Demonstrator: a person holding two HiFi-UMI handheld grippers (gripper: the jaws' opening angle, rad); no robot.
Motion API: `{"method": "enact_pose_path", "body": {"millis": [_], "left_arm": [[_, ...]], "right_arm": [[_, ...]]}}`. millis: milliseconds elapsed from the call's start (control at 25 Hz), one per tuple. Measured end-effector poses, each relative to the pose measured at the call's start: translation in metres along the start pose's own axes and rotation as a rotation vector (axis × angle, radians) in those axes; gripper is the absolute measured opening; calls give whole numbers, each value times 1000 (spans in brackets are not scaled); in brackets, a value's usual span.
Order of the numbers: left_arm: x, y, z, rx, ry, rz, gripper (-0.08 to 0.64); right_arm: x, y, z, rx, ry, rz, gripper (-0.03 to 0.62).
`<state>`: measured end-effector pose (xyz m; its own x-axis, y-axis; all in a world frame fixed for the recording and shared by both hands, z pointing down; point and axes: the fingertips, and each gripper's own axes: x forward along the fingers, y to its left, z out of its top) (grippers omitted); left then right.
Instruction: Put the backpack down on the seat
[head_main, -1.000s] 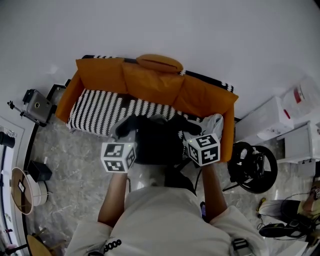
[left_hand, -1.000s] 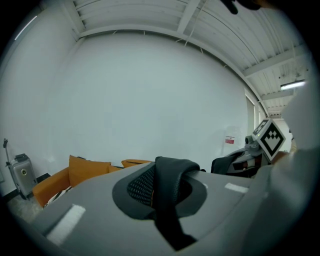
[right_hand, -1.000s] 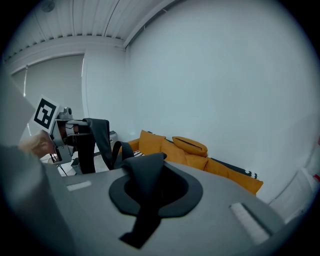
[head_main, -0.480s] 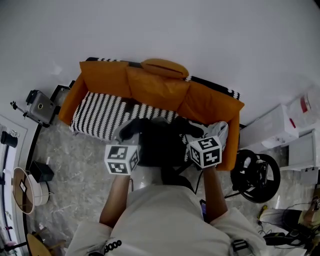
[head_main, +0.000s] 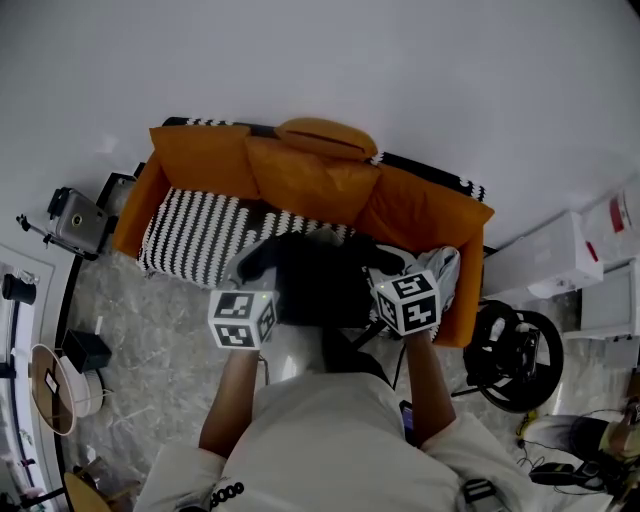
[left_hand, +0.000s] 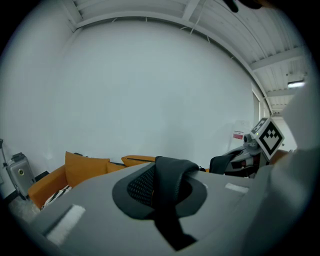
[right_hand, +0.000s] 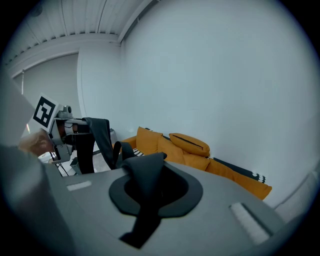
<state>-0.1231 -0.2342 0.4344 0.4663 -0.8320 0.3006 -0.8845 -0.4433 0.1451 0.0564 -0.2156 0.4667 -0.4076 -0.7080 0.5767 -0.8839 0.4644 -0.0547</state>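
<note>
A black backpack (head_main: 315, 285) hangs in front of the person, over the front edge of an orange sofa's black-and-white striped seat (head_main: 195, 230). My left gripper (head_main: 252, 265) is shut on one black shoulder strap (left_hand: 170, 175), which folds over between its jaws. On the other strap (right_hand: 147, 182) my right gripper (head_main: 385, 265) is shut the same way. Each gripper sits at one side of the bag's top. In the right gripper view the sofa (right_hand: 200, 155) lies ahead and below.
Orange back cushions (head_main: 310, 180) line the sofa, and a grey cloth item (head_main: 440, 268) lies at its right end. A camera on a stand (head_main: 75, 222) is left of the sofa. At the right are a black wheel rig (head_main: 515, 345) and white cabinets (head_main: 545, 265).
Both grippers keep their hold on the straps. The view has shifted slightly against the sofa; the backpack stays in about the same place over the seat's front edge.
</note>
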Motion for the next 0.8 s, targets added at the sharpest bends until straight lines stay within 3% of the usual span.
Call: {"method": "enact_pose_path", "body": {"millis": [800], "left_arm": [[94,28,-9,-30,105,7,29]], "right_arm": [[76,-55,10,20,85,48,14]]}}
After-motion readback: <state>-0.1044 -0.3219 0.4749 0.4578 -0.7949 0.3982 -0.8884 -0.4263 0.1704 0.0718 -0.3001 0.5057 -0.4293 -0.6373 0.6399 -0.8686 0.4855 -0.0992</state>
